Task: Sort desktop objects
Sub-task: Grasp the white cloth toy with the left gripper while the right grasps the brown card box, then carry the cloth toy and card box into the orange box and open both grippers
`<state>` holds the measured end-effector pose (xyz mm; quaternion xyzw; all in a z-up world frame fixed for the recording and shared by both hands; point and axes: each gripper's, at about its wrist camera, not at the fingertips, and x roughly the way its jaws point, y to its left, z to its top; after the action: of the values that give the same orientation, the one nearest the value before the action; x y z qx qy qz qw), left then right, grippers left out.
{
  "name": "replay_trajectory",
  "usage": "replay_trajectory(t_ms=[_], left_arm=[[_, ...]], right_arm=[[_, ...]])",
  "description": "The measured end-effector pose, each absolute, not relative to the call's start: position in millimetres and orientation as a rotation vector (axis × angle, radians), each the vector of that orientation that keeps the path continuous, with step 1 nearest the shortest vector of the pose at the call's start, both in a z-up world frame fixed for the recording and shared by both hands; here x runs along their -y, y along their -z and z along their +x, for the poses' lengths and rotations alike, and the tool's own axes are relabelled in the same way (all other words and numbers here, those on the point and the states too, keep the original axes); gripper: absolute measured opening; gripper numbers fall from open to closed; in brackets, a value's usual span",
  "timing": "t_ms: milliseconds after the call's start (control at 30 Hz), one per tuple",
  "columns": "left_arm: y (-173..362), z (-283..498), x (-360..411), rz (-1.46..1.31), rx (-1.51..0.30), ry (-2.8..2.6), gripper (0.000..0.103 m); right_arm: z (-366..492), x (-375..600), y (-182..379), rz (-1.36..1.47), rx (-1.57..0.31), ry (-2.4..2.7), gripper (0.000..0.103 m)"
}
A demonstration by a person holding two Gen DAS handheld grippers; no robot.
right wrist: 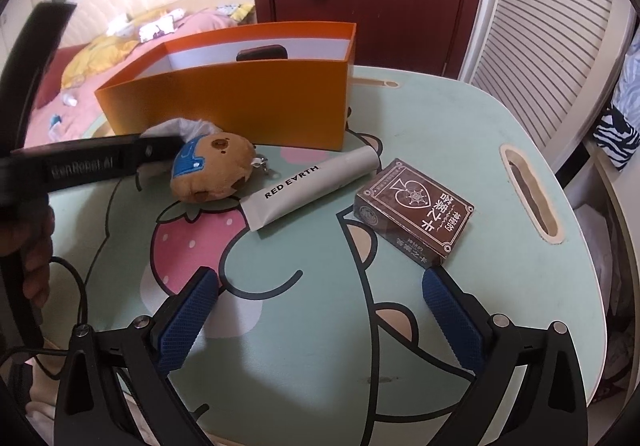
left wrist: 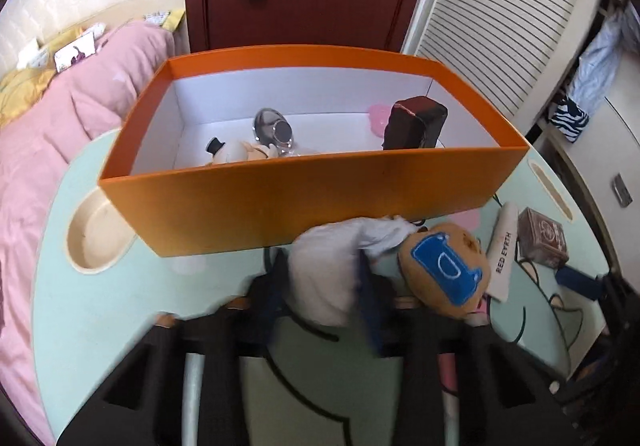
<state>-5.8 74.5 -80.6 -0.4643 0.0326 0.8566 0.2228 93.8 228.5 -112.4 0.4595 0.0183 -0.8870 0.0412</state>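
Box: orange, open-topped, at the far side of the table, placed where both my grippers can reach over its near wall. It serves as the collecting place, I judge.

In the box: a small figure with a black hat, a shiny round mirror, a dark block standing upright at the right end, something pink behind it.

Plush: brown, round, blue patch, with a white tuft. It sits just before the box's near wall. My left gripper is pinching the white tuft between its fingers; I hold the soft part because it squashes and gives a sure grip. Whether the brown head rests on the table or hangs just above it, I cannot tell.

Tube: white, marked RED EARTH, lying flat on the table, one end touching the plush, the other near the box's corner.

Card box: brown, lying flat, just right of the tube, apart from it.

Right gripper: spread wide, holding nothing, low over the table with the card box just beyond its right finger, well placed, I judge, for either the card box or the tube.

Sorting stands part done: four things inside, three outside.
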Motion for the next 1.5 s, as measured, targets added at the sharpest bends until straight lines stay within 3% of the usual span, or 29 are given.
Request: replay_trajectory(t_ms=[167,500,700,1067,1100,1133,1167,1500], left_arm=[[74,9,-46,-1.295,0.016,-2.38,0.027],[76,57,-35,-1.242,-0.159,-2.478,0.029],[81,58,-40,-1.212,-0.176,-2.519,0.038],[83,57,-42,-1.198,-0.166,-2.517,0.038],[82,58,-42,-1.197,-0.166,-2.517,0.038],[83,57,-42,-1.197,-0.167,-2.517,0.038],[83,57,-42,-1.196,-0.167,-2.518,0.038],[84,55,-41,-1.207,-0.151,-2.512,0.035]], right_arm=[[94,-229,112,1.404,-0.053,2.721,0.102],[95,-257,109,1.393,0.066,2.802,0.102],[75,-271,111,1.442,0.003,2.814,0.102],[42,-278,112,1.449,-0.091,2.67,0.102],[42,-277,112,1.439,-0.096,2.663,0.096],[45,-275,110,1.412,-0.105,2.659,0.076],[49,-272,108,1.377,-0.115,2.654,0.065],[75,-256,101,1.278,-0.075,2.667,0.066]])
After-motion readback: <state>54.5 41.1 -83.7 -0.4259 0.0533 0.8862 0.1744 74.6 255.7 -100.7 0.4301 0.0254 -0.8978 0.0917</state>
